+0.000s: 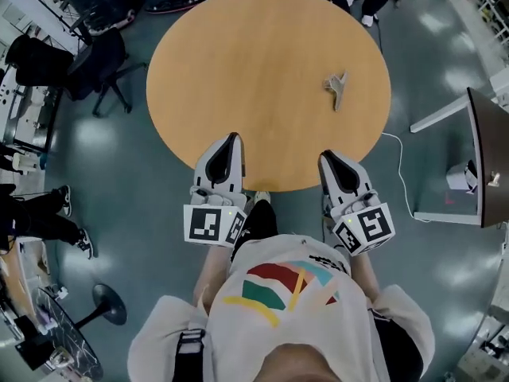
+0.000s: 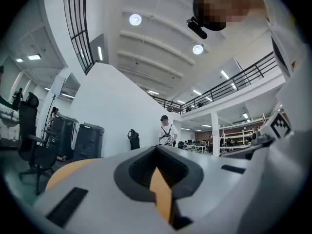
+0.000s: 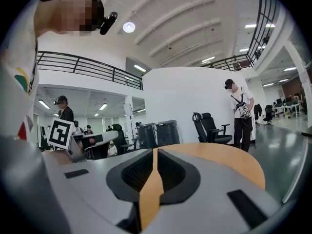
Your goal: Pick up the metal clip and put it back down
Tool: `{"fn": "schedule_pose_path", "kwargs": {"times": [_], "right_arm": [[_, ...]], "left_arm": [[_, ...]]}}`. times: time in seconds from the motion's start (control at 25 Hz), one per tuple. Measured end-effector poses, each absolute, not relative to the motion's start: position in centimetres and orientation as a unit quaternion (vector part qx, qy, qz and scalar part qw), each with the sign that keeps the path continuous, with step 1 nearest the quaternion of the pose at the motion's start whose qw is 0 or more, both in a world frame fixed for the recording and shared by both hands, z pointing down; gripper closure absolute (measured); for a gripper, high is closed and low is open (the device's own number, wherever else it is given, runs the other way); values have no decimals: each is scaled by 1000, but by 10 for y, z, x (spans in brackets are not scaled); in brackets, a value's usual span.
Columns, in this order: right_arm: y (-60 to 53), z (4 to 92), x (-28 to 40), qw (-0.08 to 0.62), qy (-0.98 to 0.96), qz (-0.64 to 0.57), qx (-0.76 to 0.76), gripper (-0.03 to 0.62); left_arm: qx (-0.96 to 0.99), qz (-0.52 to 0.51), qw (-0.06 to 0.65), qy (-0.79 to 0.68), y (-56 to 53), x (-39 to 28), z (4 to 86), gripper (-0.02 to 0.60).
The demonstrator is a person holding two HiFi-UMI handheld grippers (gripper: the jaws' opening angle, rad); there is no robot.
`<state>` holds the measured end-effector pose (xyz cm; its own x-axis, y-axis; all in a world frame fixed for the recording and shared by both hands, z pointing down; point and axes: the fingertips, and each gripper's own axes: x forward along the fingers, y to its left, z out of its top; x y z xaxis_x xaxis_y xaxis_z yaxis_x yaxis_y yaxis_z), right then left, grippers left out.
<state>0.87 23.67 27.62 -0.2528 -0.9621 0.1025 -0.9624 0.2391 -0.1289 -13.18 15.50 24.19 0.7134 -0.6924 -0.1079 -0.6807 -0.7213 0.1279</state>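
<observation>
Close to the person, the left gripper (image 1: 231, 139) and the right gripper (image 1: 325, 157) poke just over the near edge of the round wooden table (image 1: 238, 62). Both point across it. Each one's jaws are pressed together with nothing between them, so they would have to spread before grabbing. Farther out, on the right side, the metal clip (image 1: 337, 89) lies on the table, well apart from both. The right gripper is nearer, so it looks best placed to reach.
</observation>
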Motion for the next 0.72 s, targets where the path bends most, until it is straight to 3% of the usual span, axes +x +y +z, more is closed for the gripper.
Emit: {"fn": "schedule_pose_path", "kwargs": {"times": [0.2, 0.48, 0.6, 0.64, 0.68, 0.72], "right_arm": [[142, 258, 23, -3, -756, 83, 649, 577], [83, 262, 33, -19, -741, 120, 660, 576], [67, 268, 45, 4, -739, 104, 665, 574], [61, 272, 54, 26, -739, 90, 668, 501], [54, 277, 65, 50, -738, 74, 669, 359], [48, 283, 78, 69, -737, 63, 669, 305]], "left_arm": [[935, -74, 48, -344, 54, -117, 225, 538], [951, -56, 64, -297, -3, -79, 230, 538], [952, -49, 79, -291, -16, -62, 243, 538], [952, -47, 80, -292, -19, -56, 245, 538], [952, -45, 80, -293, -22, -51, 246, 538], [951, -44, 79, -296, -23, -46, 247, 538]]}}
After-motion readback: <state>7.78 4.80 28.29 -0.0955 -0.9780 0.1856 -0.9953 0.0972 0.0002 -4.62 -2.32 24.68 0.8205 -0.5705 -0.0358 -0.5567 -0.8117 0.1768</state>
